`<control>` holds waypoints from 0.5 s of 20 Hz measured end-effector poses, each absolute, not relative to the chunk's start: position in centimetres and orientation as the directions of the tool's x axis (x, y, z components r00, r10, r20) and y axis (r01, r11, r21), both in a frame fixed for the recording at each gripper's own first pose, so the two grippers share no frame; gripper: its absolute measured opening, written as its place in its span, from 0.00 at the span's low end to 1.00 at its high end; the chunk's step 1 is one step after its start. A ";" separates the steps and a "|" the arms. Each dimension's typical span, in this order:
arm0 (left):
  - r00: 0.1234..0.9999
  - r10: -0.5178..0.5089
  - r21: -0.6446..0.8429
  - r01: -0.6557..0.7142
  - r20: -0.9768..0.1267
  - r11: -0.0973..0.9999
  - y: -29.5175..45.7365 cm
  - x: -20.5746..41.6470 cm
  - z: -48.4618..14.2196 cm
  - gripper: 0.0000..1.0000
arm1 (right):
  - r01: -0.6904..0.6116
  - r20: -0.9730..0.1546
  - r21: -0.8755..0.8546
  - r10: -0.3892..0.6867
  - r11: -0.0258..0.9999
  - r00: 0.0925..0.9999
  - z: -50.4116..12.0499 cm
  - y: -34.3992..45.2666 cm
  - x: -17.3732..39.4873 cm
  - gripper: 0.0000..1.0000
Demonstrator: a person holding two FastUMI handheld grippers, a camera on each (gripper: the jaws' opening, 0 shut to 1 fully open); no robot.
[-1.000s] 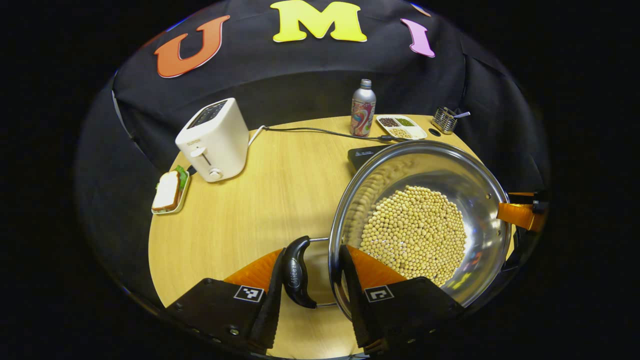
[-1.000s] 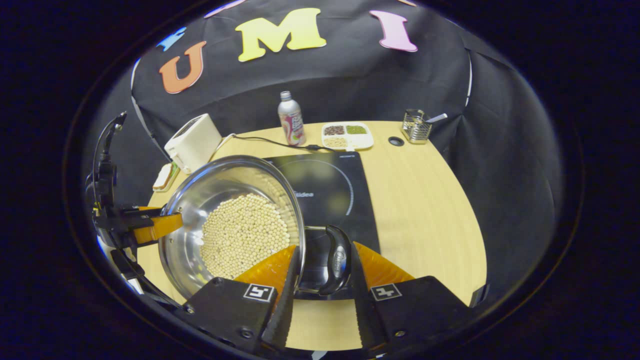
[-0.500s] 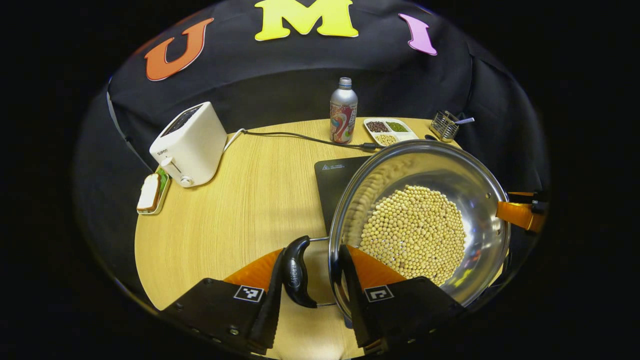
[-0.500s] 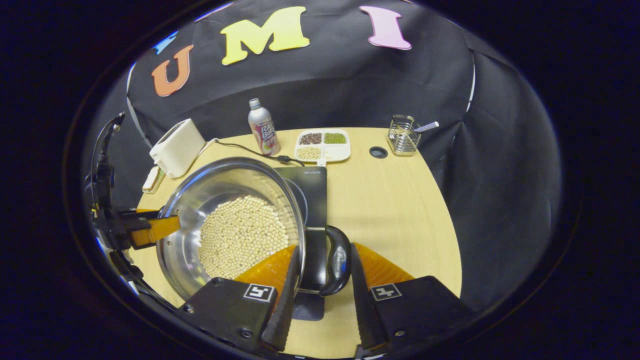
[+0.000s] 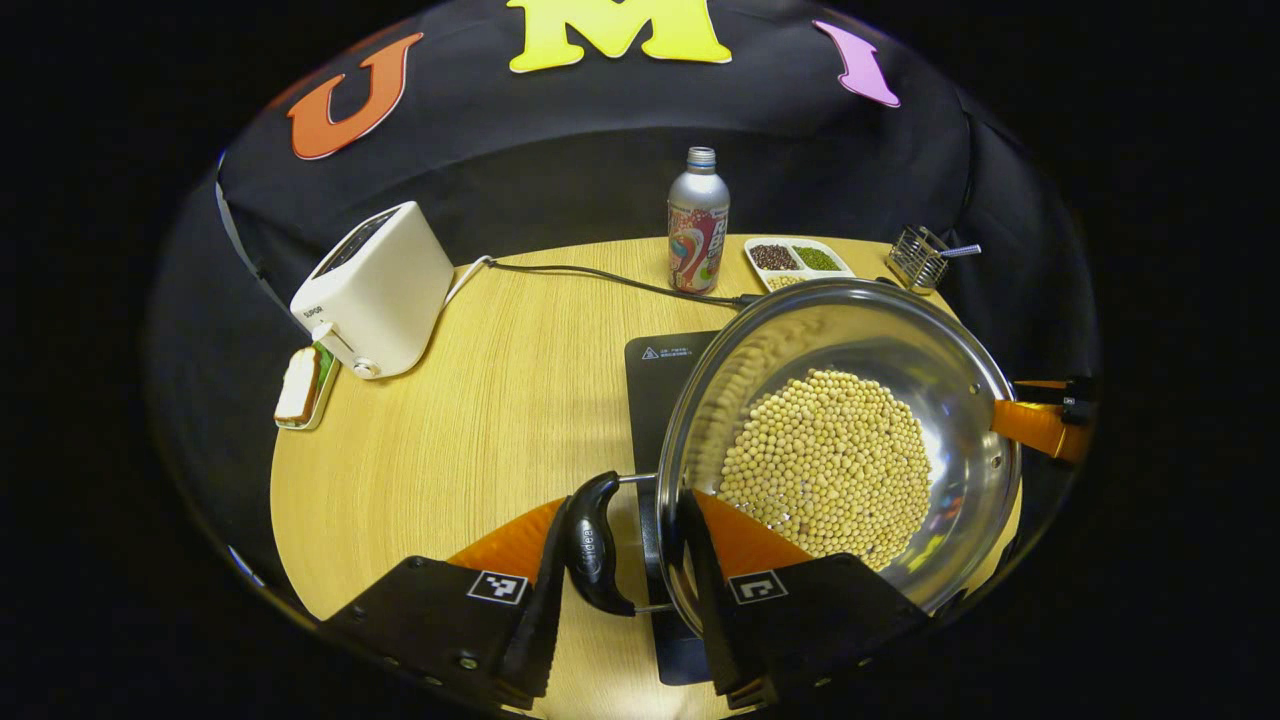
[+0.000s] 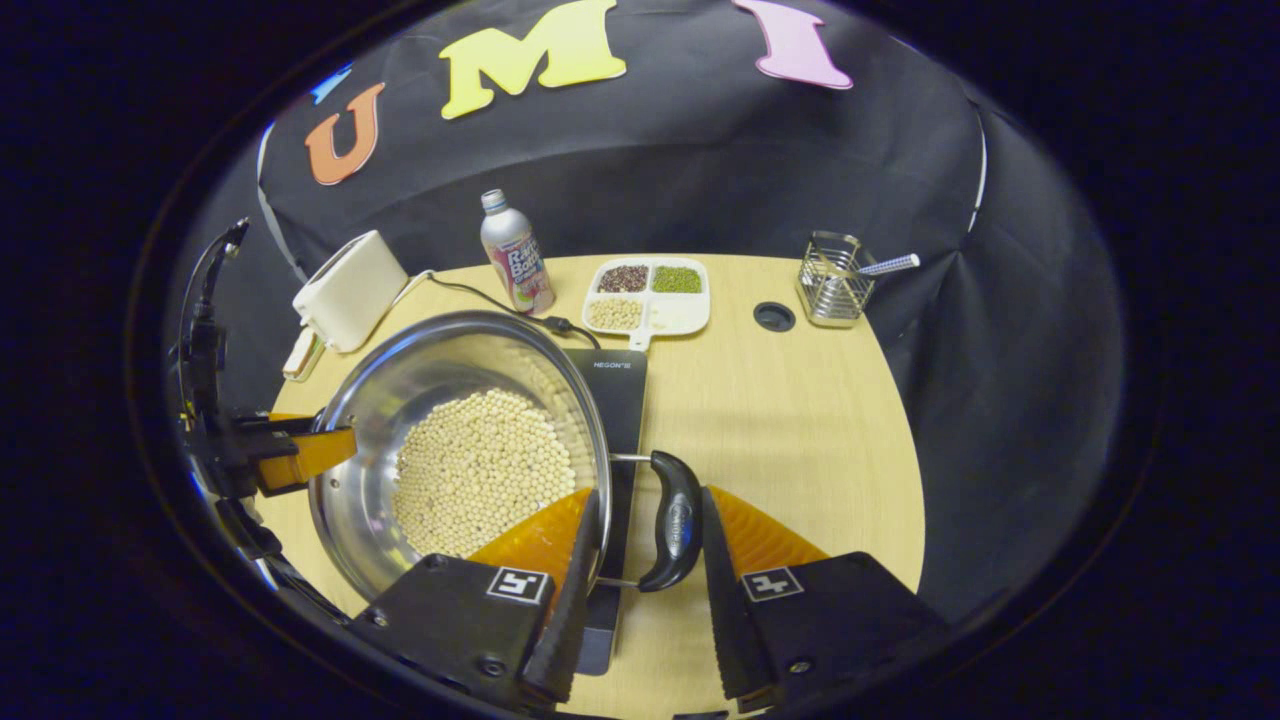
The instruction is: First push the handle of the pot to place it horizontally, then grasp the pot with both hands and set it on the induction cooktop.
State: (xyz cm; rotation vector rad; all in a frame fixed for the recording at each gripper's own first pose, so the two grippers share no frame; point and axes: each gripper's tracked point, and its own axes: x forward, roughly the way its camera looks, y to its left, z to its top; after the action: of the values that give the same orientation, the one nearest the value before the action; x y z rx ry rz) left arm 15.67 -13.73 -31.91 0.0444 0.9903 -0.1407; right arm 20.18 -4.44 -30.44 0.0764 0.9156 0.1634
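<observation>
A steel pot [image 5: 945,395] holding soybeans [image 5: 830,465] hangs over the black induction cooktop [image 5: 665,370], covering most of it. In the left gripper view, my left gripper [image 5: 620,585] is shut on the pot's black left handle [image 5: 595,540], with one finger inside the rim. The right gripper's fingers [image 5: 1035,425] show at the pot's far side. In the right gripper view, my right gripper [image 6: 640,590] is shut on the other black handle [image 6: 672,520]. There the pot [image 6: 420,380] hides the cooktop [image 6: 615,400] except for a strip, and the left gripper [image 6: 300,455] grips the far rim.
On the round wooden table [image 5: 500,400], a white toaster [image 5: 375,290] and a sandwich on a small plate [image 5: 300,385] sit at the left. At the back stand a bottle [image 5: 697,225], a divided tray of beans [image 6: 648,295] and a wire holder [image 6: 835,280]. A cable [image 5: 600,275] crosses the back.
Both grippers have carried the pot sideways, to the right in their views. The cooktop, earlier mostly beside the pot on its right, now lies largely beneath it. Both grips are unchanged.
</observation>
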 end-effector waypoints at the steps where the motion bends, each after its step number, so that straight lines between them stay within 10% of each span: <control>1: 0.542 -0.095 -0.025 0.135 -0.835 0.990 -13.7 16.0 -31.9 0.58 | -0.108 -0.784 0.141 0.178 0.984 0.595 -30.6 -4.5 20.4 0.54; 10: 0.563 -0.085 -0.005 0.142 -0.822 0.990 -13.9 16.4 -32.2 0.59 | -0.139 -0.763 0.138 0.194 0.981 0.617 -31.5 -4.9 21.5 0.54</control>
State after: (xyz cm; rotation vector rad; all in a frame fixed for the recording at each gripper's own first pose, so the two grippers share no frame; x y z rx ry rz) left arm 16.38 -13.86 -32.16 0.0639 0.9639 -0.1336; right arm 21.49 -4.93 -31.46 0.0673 0.8859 0.1916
